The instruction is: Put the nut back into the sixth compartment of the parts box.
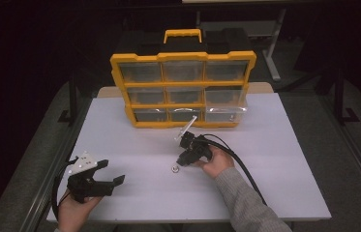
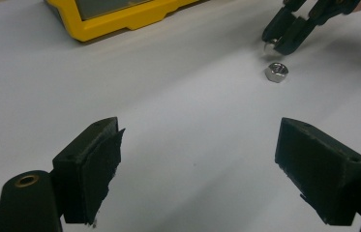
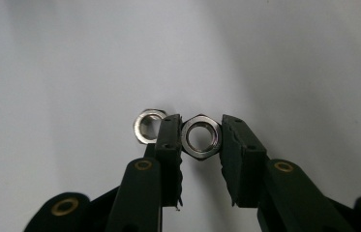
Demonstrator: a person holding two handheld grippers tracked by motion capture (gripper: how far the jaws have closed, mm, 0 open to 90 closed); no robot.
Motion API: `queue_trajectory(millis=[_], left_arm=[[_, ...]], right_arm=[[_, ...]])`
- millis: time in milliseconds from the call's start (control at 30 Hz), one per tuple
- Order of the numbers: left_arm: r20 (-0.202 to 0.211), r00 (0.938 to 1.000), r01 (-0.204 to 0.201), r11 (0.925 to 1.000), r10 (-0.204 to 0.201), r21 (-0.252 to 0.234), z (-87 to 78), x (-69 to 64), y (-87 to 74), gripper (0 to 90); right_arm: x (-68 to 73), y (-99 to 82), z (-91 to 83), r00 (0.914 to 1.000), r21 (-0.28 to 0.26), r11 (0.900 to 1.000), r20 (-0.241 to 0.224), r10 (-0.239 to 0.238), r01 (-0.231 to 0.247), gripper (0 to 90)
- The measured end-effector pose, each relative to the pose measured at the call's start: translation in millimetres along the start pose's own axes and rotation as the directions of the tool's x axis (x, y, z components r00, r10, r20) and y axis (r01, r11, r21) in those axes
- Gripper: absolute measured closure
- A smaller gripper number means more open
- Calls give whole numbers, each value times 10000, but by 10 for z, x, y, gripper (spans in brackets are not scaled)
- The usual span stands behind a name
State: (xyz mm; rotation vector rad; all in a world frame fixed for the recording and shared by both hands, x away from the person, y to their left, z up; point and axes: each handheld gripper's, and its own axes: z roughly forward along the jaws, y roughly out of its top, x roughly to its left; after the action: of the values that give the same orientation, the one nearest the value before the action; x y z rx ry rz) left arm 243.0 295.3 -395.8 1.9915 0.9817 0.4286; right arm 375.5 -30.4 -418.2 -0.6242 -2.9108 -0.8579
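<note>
Two steel hex nuts sit near the middle of a white counter as a person works a hand-held claw in each hand. The right claw points down at the counter and is clamped on one nut, its black jaws pressing opposite flats of the hexagon; the second nut lies just beside it, touching the outer face of one jaw. From the left claw's camera, the second nut rests flat on the counter, just short of the right claw's tips. The left claw hovers low over bare counter at the person's near left, jaws spread wide with nothing between them. Behind the work stands a yellow organizer with clear drawers, upright at the far side of the counter, one lower drawer at its right apparently pulled out a little. The step in hand looks like the pickup itself: the grip is made, the nut not yet clearly lifted. Next comes a straight, steady raise that leaves the neighbouring nut undisturbed, likely followed by a carry toward the organizer's drawers.
</note>
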Motion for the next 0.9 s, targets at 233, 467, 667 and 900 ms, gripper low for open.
queue_trajectory(millis=[233,467,667,900], left_arm=[[6,10000,21,10000,-21,25,8,-11,4,163],[16,10000,59,10000,-59,28,10,-13,7,164],[25,10000,52,10000,-52,46,6,-17,9,164],[-43,10000,50,10000,-50,51,2,-11,11,164]], right_arm=[[23,28,-283,10000,-170,9998,-47,-37,36,690],[46,80,-657,9997,-620,9981,-232,3,-17,691],[54,165,-970,10000,-808,9967,10,-65,66,690],[40,282,-1321,9996,-789,9969,279,8,14,691]])
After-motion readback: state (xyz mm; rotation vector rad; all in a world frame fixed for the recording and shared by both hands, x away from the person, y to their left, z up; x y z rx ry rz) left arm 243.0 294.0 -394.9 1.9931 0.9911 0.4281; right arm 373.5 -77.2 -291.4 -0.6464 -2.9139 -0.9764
